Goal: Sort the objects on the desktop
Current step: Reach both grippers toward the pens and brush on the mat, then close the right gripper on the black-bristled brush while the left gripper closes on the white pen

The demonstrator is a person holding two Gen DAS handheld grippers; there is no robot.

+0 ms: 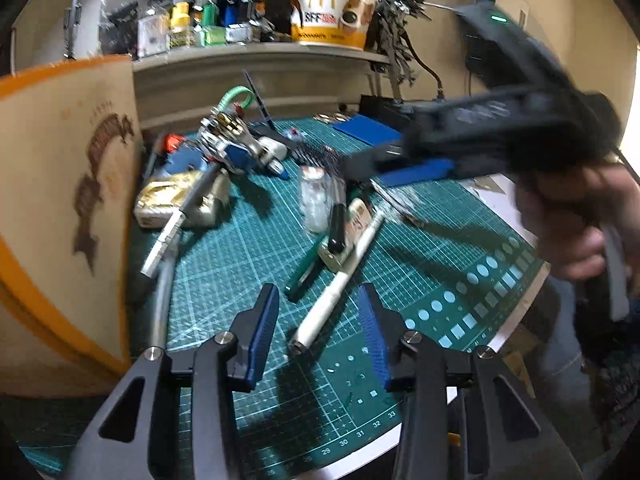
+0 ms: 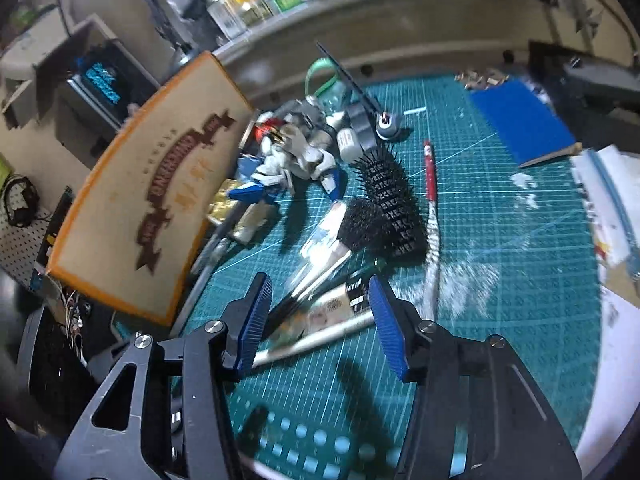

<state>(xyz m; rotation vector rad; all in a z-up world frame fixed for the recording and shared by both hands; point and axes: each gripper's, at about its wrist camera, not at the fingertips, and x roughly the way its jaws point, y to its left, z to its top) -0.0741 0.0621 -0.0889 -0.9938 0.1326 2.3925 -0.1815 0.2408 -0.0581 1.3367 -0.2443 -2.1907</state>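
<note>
Cluttered hobby worktop with a green cutting mat (image 1: 256,240) on it and a shelf (image 1: 256,54) running along the back wall.

Going left to right in the left wrist view: a tan cardboard box (image 1: 68,184) with orange edges stands at the left edge of the mat. Just beside it lies a gold foil packet (image 1: 176,200) with a metal-tipped tool (image 1: 168,240) resting across it. Behind that a white and blue robot model (image 1: 240,144) lies on its side. Mid-mat there's a small clear jar (image 1: 316,200) standing upright; can't tell what's in it, something pale. Next to the jar is a little pile: a black and green pen (image 1: 316,256) and a white pen (image 1: 340,276) lying diagonally, its near end pointing at the left gripper (image 1: 320,312). Those jaws are apart with nothing between them, hovering over the mat.

Up on the shelf: small paint bottles (image 1: 180,24) at left, then a McDonald's paper bucket (image 1: 332,8); contents not visible.

On the right, a hand (image 1: 576,224) holds the right gripper (image 2: 320,312), blurred in that view. From its own camera the jaws are apart, straddling the pen pile without pressing anything, with a black bristle hairbrush (image 2: 388,204) just beyond and a blue sheet (image 2: 524,124) further right.
</note>
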